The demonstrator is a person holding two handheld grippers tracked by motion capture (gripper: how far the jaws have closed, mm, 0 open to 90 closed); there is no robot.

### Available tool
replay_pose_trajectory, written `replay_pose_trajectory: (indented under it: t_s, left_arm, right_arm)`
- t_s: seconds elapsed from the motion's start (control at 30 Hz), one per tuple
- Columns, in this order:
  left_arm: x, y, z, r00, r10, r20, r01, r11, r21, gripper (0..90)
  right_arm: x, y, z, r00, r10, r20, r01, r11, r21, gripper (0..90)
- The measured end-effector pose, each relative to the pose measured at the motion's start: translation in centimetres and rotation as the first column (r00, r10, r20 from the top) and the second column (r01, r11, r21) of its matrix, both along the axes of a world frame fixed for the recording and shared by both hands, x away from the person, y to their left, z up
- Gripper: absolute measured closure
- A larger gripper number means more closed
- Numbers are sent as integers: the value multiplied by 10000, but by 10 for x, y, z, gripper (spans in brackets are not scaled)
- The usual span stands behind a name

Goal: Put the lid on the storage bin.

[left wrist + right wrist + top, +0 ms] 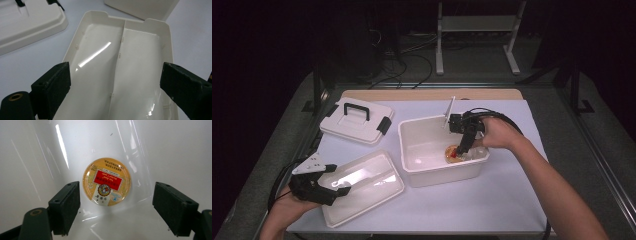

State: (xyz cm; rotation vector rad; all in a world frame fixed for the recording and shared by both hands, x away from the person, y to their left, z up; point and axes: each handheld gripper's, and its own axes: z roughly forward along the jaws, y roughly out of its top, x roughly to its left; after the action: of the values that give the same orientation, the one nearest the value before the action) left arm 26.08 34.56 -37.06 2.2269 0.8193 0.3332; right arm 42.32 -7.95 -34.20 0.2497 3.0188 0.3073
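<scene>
A deep white plastic bin (412, 137) stands mid-table. On its floor at the right end lies a round yellow tin with a red label (455, 154) (107, 181). My right gripper (462, 148) (116, 205) reaches down into the bin, open, its jaws standing wide on either side of the tin and just short of it. A shallow white tray with a centre divider (362, 186) (120, 65) lies at the front left. My left gripper (328, 192) (113, 87) hovers over the tray's near end, open, with nothing held.
A white lid with a black handle and black latches (356, 120) (30, 20) lies at the back left. A wall of the bin (142, 8) rises beyond the tray. The white tabletop (492, 200) is bare at the front right.
</scene>
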Motion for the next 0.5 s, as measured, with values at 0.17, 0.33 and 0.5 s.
replay_pose_trajectory:
  t_s: [0.17, 0.33, 0.5]
  left_arm:
    - [0, -1, 0, 10000, -31, -4, 31, 10000, 41, 94]
    - [1, -1, -2, 10000, -62, -37, 63, 9999, 109, 93]
    - [2, -2, -4, 9999, -56, -149, 57, 9999, 96, 93]
  right_arm:
    - [-2, -2, 3, 9999, -127, 34, 127, 9999, 104, 216]
    - [-3, -4, 8, 9998, -185, 108, 182, 9995, 277, 216]
    - [-7, -7, 15, 9994, -284, 211, 273, 9984, 498, 221]
